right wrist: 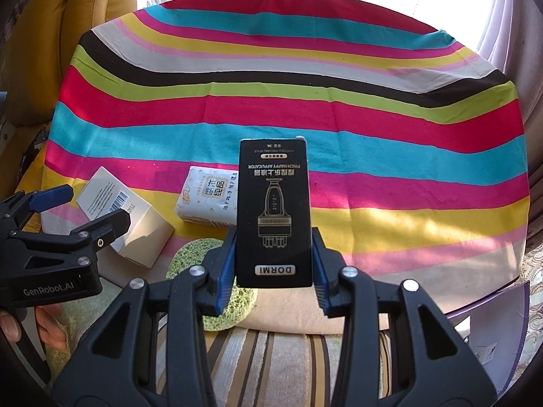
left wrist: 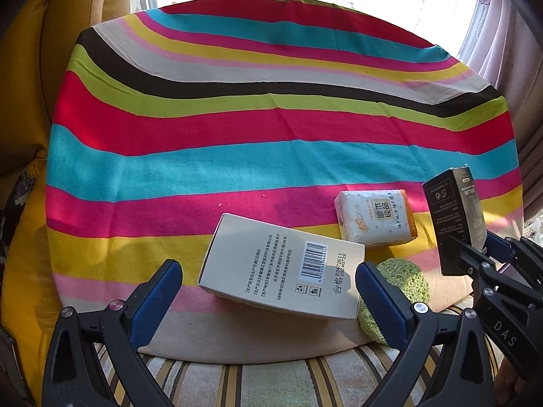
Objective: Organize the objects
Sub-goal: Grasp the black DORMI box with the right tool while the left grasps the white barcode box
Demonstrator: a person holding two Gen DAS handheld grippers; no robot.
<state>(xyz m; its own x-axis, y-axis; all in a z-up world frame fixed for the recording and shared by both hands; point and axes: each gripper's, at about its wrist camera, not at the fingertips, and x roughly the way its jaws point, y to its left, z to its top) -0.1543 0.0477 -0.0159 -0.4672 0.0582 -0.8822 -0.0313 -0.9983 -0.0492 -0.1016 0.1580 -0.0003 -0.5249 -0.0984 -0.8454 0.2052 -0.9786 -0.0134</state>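
Note:
My left gripper (left wrist: 268, 291) stands wide open over the near end of a white box (left wrist: 281, 268) with a barcode, which lies flat on the striped cloth (left wrist: 237, 142); the pads do not touch it. A tissue pack (left wrist: 373, 218) lies behind the box and a green sponge (left wrist: 410, 281) beside it on the right. My right gripper (right wrist: 273, 240) is shut on a black box (right wrist: 275, 213), held upright above the cloth. The right wrist view also shows the left gripper (right wrist: 81, 210) over the white box (right wrist: 142, 230), the tissue pack (right wrist: 207, 200) and the sponge (right wrist: 193, 257).
A yellow armchair (left wrist: 68, 34) stands at the left, and curtains (left wrist: 516, 68) hang at the right before a bright window. A striped cushion (left wrist: 271, 380) lies below the cloth's front edge. Paper on a glass surface (right wrist: 492, 325) sits at the lower right.

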